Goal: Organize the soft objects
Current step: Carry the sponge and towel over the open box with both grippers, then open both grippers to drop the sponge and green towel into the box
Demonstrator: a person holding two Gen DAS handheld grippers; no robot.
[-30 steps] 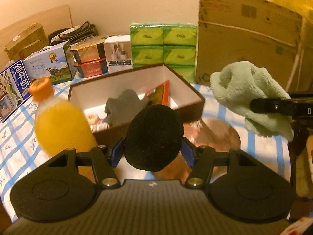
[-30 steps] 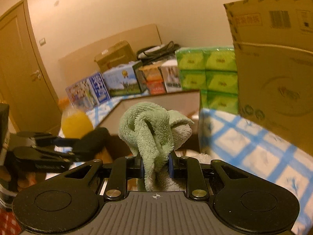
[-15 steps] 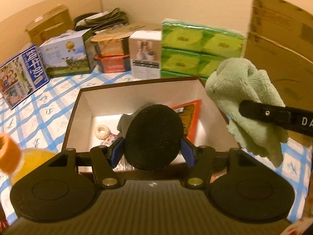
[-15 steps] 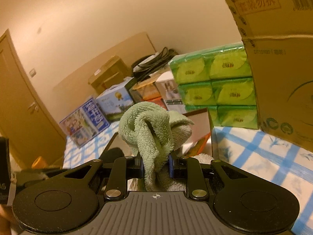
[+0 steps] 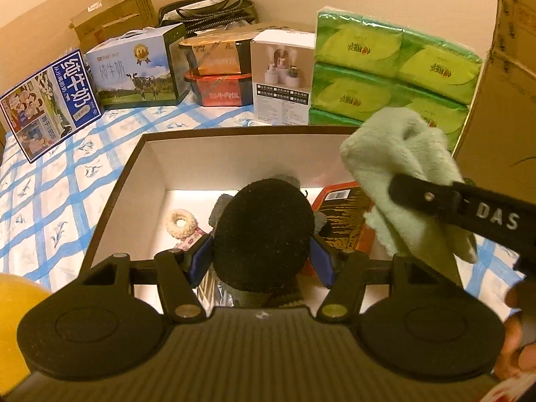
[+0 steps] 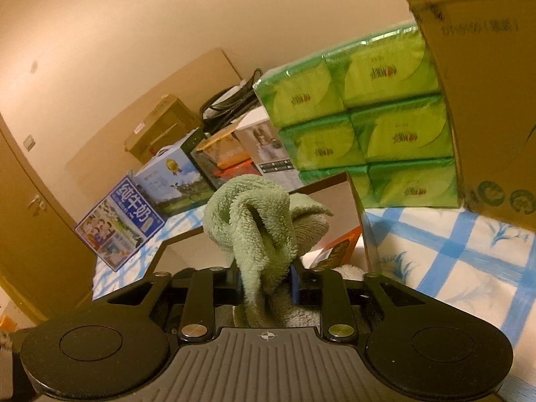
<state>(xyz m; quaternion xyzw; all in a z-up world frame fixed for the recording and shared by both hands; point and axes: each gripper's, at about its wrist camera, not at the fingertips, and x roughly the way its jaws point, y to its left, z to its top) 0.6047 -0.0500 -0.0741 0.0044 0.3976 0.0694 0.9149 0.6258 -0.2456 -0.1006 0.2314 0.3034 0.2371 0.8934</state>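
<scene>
My left gripper (image 5: 263, 259) is shut on a round black soft pad (image 5: 264, 231) and holds it over the open brown box (image 5: 134, 164). My right gripper (image 6: 266, 283) is shut on a bunched light green towel (image 6: 254, 221); in the left wrist view the towel (image 5: 398, 160) hangs over the box's right rim. Inside the box lie a grey cloth (image 5: 221, 207), a cream ring (image 5: 181, 222) and an orange-black packet (image 5: 345, 207).
Green tissue packs (image 5: 392, 67), a white carton (image 5: 283, 77), red-black containers (image 5: 219, 73) and milk cartons (image 5: 134, 70) stand behind the box on the blue-checked cloth. A tall cardboard box (image 5: 499, 107) stands at right. An orange juice bottle (image 5: 13, 315) is at lower left.
Both grippers moved forward over the box. The black pad now hangs above the box's inside, the towel above its right rim. The juice bottle slid out to the lower left.
</scene>
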